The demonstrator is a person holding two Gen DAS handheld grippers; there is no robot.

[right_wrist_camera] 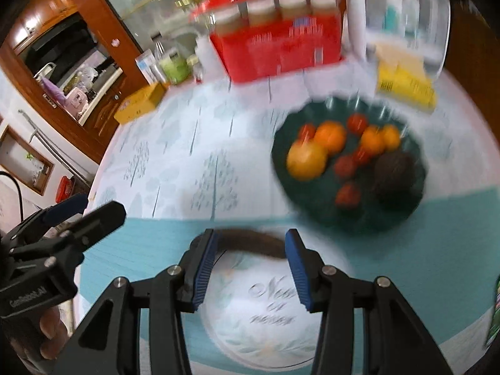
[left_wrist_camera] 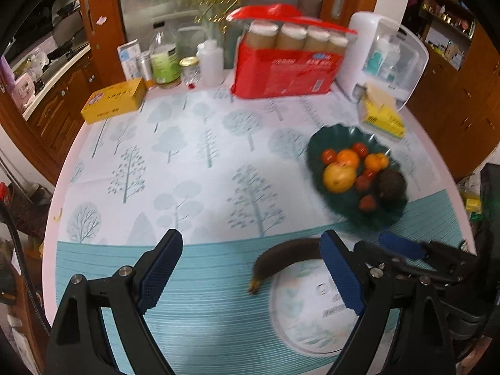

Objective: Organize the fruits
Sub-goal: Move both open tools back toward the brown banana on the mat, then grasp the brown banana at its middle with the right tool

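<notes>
Your right claw (right_wrist_camera: 250, 265) is spread wide and holds nothing. It points along the table (left_wrist_camera: 200, 143) near the edge closest to you. Just past its tips lies the banana (right_wrist_camera: 250, 239). The banana is very dark, almost brown-black. It rests flat on the cloth, over the top rim of a white round picture printed near the front edge. The two blue pads (right_wrist_camera: 204, 268) sit on either side of the banana's middle, but I cannot tell if they touch it yet. That view is blurry.

Your left claw (left_wrist_camera: 250, 268) is spread wide too, and it is empty. It waits a little to the left of the banana, over the blue striped part of the cloth. One banana tip with a yellow end pokes out between its fingers in the left view.

Farther back, toward the right edge of the table, sits the dark green plate (left_wrist_camera: 318, 143). It already has fruit in it. I see a big yellow-orange fruit (left_wrist_camera: 339, 177), two oranges, some small red fruits and a dark avocado (left_wrist_camera: 390, 184).

So most of the job looks done. The banana looks like the only fruit left on the cloth. You likely still need to pinch it, lift it and lay it in the plate.

At the far edge stand a red pack of jars (left_wrist_camera: 284, 72), a yellow box (left_wrist_camera: 114, 100), bottles and a white case.
</notes>
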